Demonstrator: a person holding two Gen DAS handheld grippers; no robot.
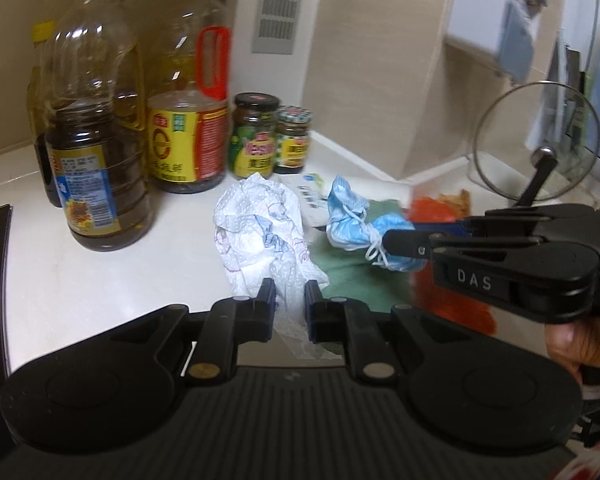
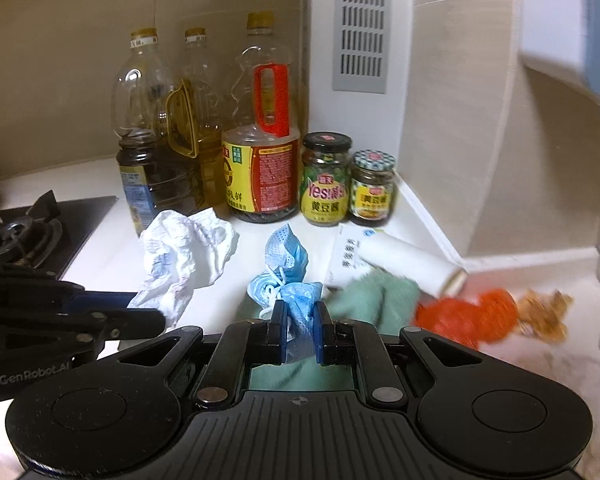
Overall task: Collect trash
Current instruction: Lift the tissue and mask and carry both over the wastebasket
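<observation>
Already partway, judging from the left wrist view: left claw (image 1: 290,300) clamped narrow on the crumpled white paper towel (image 1: 260,232), in front of the soy sauce bottle (image 1: 188,136) on the white table (image 1: 100,280). Whether the towel hangs clear of the table, cannot tell. To the right of that bottle, past the towel, right claw (image 1: 396,240) closed on the blue face mask (image 1: 352,220), above a green cloth (image 1: 356,272). Beyond the mask, blurred orange scraps (image 1: 432,208), not yet picked up. Behind the towel and right of the bottle, two sauce jars (image 1: 256,140): pantry goods by the look, probably not trash.

Now from the right wrist view: right claw (image 2: 298,320) pinching the blue face mask (image 2: 288,276) between narrow jaws, in front of the soy sauce bottle (image 2: 260,160). Left claw (image 2: 156,322) seen from the side, left of the mask and gripping the paper towel (image 2: 184,256). Still lying on the table (image 2: 540,280), right of the bottle: a white roll (image 2: 412,264), a paper packet (image 2: 348,256), orange peel (image 2: 472,316) and brown scraps (image 2: 544,312). So two pieces in hand, none visibly binned, no bin in view, and several bits left to gather.
</observation>
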